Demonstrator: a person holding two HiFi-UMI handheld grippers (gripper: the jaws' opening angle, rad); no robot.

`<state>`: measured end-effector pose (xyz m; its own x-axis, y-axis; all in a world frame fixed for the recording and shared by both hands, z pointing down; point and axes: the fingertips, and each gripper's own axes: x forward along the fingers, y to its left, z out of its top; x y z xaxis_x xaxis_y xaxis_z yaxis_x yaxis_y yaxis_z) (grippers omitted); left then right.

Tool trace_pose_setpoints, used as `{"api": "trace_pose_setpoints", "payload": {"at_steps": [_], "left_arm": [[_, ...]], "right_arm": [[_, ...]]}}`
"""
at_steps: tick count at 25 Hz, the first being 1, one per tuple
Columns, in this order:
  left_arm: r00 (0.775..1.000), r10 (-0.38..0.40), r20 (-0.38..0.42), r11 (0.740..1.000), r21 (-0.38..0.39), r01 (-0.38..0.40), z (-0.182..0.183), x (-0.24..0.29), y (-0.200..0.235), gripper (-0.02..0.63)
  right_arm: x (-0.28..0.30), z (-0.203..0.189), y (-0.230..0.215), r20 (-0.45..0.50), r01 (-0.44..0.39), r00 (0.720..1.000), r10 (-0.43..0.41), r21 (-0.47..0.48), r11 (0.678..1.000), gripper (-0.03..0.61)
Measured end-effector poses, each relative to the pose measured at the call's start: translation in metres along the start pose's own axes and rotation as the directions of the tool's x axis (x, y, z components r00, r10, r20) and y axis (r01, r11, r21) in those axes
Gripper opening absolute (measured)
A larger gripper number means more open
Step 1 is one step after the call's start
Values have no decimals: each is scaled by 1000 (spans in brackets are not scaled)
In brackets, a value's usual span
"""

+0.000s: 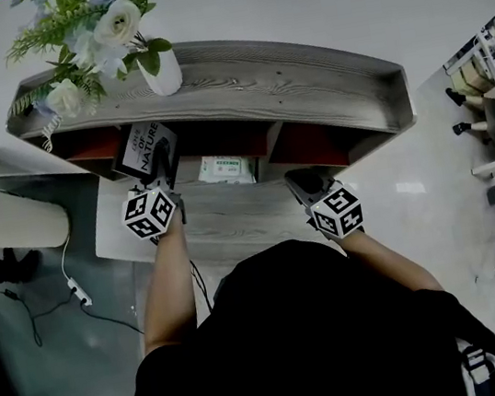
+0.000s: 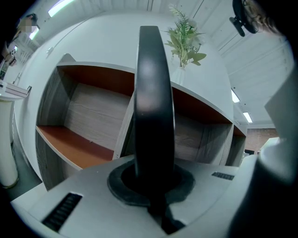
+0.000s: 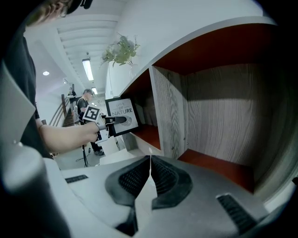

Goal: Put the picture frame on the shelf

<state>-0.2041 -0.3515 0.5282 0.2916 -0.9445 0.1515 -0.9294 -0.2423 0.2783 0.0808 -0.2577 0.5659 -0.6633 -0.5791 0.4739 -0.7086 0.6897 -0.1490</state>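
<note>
Left gripper [image 1: 160, 162]: held nearly level, marker cube toward the person, pointing at the shelf front.
Left fingers [image 2: 122, 187]: narrow, closed on the black rectangular picture frame [image 2: 153, 102]. In the left gripper view the frame's dark edge stands upright between them, rising from the pads.
Picture frame, place: in the left gripper, in front of the long grey wood-grain shelf with red-brown inner boards [image 1: 303, 76]. It is level with the upright divider between the left and middle compartments. White lettering reading "OF NATURE" shows in the head view and the right gripper view. Whether its lower edge touches a shelf board cannot be told.
Right gripper [image 3: 150, 160]: tilted down and aimed at the right-hand compartment, well apart from the frame.
Right fingers [image 3: 135, 179]: pressed together tip to tip, nothing between them, touching nothing.
Shelf compartments: the left and right ones show bare red-brown floors and grey back panels. The middle one holds a white packet with green print [image 1: 226, 167].
Shelf top: a white vase of white flowers and green leaves [image 1: 163, 73] stands at the left end, above the frame.
Beside the shelf: a white cylinder [image 1: 18, 219] stands on the floor to the left.
</note>
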Motion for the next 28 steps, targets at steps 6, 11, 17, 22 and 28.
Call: {"api": "trace_pose_setpoints", "payload": {"at_steps": [6,11,17,22,28], "left_arm": [[1000,11,6,1000,2,-11,1,6,0,28],[1000,20,12,1000,12,-20,2,12,0,28],[999,29,19,999,17,-29,4,19,0,28],[999,36,22,999,31,-37,5,25,1,29],[999,46,25,998,33,-47,6,31,2,29]], "right_arm": [[1,-1,1,-2,-8,1000,8,2,1000,17],[3,-5,4,-8,-19,1000,19,9,1000,17],[3,-7,6,-12,-26,1000,27,13,1000,17],[4,-7,5,-10,-25,1000,25,14,1000,17],[4,-10,8,-18,-31,999,31,16,999,17]]}}
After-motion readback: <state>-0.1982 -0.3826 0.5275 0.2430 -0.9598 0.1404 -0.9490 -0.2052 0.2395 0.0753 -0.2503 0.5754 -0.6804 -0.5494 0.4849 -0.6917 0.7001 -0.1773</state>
